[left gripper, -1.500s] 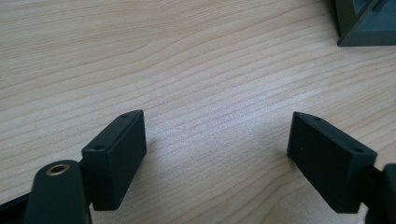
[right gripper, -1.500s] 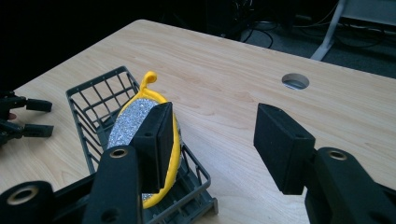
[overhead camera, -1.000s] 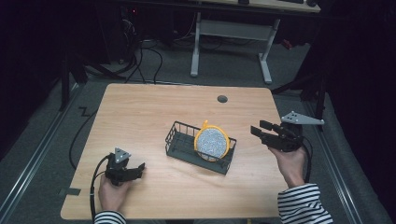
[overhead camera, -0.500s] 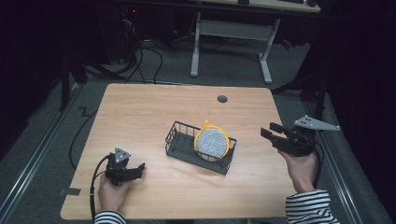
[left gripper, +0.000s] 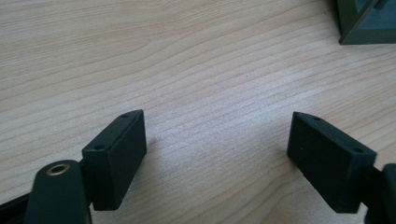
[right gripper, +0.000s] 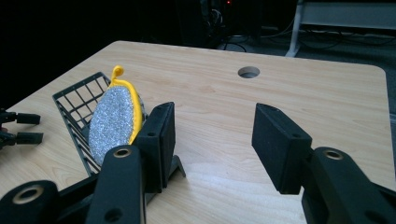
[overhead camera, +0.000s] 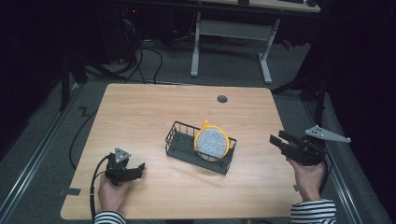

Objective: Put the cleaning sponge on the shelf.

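1. Here, a dark wire basket sits near the middle of the wooden bench; it serves as the landmark.
2. A round, glittery silver sponge with a yellow rim stands on edge inside the basket, at the end nearer the person's right, and leans against the basket's wall.
3. The right hand-held gripper hovers to the right of the basket, well apart from it, over the bench's right edge; its jaws are spread wide and hold nothing.
4. In the right gripper view, that right hand-held gripper points past the sponge and the basket.
5. The left hand-held gripper rests low on the bench to the left of the basket and nearer the person, jaws spread and empty.
6. In the left gripper view, a corner of the basket shows beyond the left hand-held gripper.
7. A round cable hole lies in the bench beyond the basket.
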